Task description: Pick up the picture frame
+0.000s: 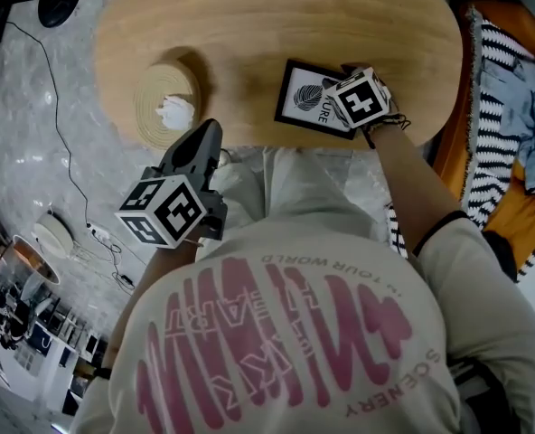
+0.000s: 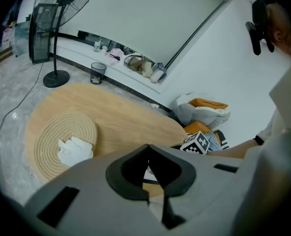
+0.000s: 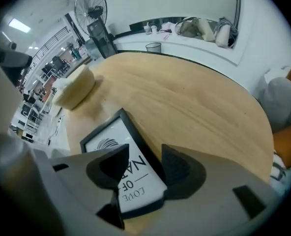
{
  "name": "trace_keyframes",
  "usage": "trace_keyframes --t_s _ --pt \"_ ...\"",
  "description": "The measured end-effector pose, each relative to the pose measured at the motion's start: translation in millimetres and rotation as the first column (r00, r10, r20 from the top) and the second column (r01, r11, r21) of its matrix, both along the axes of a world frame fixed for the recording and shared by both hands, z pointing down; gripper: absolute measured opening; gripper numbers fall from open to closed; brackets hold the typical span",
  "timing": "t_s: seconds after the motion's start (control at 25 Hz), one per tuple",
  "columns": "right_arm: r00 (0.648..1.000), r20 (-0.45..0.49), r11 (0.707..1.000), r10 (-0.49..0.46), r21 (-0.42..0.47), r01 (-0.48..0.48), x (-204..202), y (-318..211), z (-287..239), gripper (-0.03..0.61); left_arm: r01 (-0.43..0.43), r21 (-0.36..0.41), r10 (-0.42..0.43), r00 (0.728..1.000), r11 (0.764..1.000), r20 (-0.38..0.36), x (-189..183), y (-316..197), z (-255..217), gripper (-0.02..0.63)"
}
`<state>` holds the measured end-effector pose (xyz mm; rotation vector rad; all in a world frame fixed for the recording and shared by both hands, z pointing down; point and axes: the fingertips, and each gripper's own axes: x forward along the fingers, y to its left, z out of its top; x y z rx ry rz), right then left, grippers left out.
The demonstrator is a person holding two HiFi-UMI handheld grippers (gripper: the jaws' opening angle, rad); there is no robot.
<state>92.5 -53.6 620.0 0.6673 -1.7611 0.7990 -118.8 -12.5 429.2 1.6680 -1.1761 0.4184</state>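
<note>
The picture frame (image 1: 305, 98), black-edged with a white print, lies flat on the oval wooden table (image 1: 276, 25) near its front right edge. My right gripper (image 1: 351, 87) points steeply down over the frame's right end, its marker cube hiding the fingertips in the head view. In the right gripper view the gripper (image 3: 144, 173) stands open and straddles the frame (image 3: 117, 149): one jaw is over the print, the other beside the black edge. My left gripper (image 1: 206, 138) hangs off the table's front edge; its jaw tips meet with nothing between them (image 2: 148, 150).
A round woven mat (image 1: 159, 93) with crumpled white paper (image 1: 175, 111) lies on the table's left part. Striped cloth and an orange cushion (image 1: 493, 107) lie to the right of the table. A standing fan (image 2: 54, 28) and a small bin (image 2: 98, 73) stand beyond the table.
</note>
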Motion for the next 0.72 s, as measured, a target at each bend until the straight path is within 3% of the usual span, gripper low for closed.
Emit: trace_keyframes --t_s 0.2,0.4,0.72 --pt "0.997 -0.015 0.997 -0.076 -0.031 0.076 4.3 -4.7 14.9 0.234 -0.001 -0.012 0.001 1.000 1.000 -0.001 5.0 1.3 -0.7 0.003" --pt "0.991 -0.049 0.987 -0.128 -0.103 0.122 10.9 4.0 24.0 0.202 -0.006 -0.018 0.006 1.000 1.000 0.026 6.4 3.0 0.8 0.003" --pt "0.975 -0.029 0.974 -0.221 -0.053 0.219 1.2 -3.1 22.5 0.207 0.006 -0.012 -0.006 1.000 1.000 0.012 8.8 -4.9 -1.4 0.003"
